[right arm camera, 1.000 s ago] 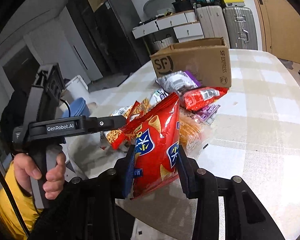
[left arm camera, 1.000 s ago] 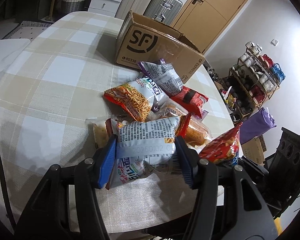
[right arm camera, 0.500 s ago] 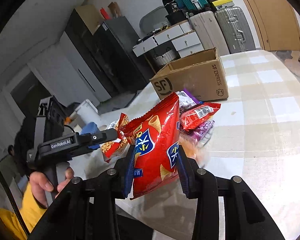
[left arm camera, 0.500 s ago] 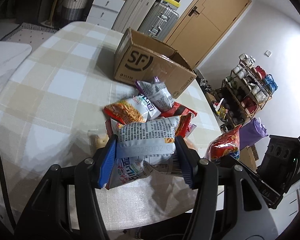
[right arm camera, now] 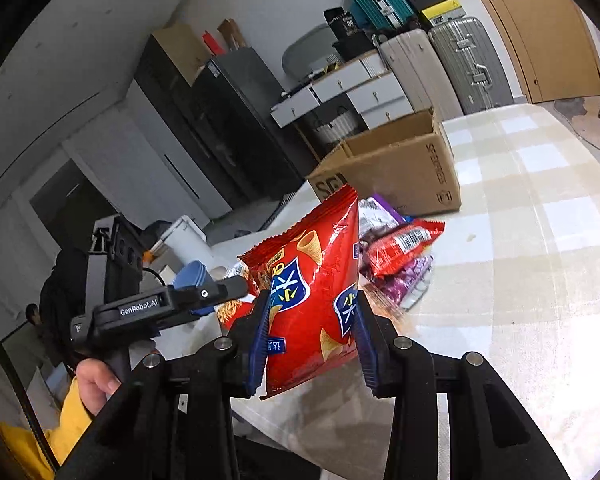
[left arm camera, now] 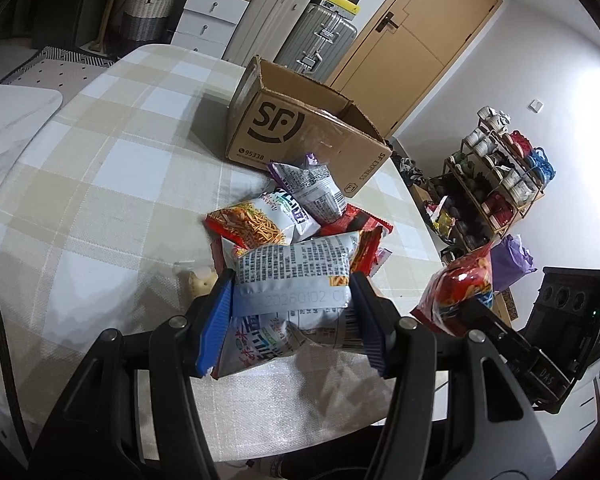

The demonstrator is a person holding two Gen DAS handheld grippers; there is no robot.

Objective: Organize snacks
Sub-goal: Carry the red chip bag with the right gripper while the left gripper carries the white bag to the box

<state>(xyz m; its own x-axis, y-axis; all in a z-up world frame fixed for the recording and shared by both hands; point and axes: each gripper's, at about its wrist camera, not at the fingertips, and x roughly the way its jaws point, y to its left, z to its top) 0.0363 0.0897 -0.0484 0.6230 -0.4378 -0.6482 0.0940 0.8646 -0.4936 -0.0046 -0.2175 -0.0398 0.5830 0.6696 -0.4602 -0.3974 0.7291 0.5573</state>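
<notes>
Bags in both grippers, each lifted clear of the table. My left gripper was clamped narrow on a pale blue-grey snack bag, pads pressing its two sides, the bag puffed between them. My right gripper pinched a red bag of corn cones by its lower half, the top standing upright above the jaws. Below and beyond lay the rest of the pile: a noodle-snack bag, a grey-and-purple one, red wrappers, all heaped together just in front of the open cardboard box. The box stood on the checked cloth, flaps up, its inside mostly hidden from me; I could not tell whether anything was in it. I judged this to be the carry step, pick-up done and nothing dropped off yet. Next move called for bringing each bag over the box rim, one at a time so the grippers did not crowd each other, then opening the jaws only once the bag hung above the opening. Puffed bags slip; a loose pinch risked a drop short of the box.
</notes>
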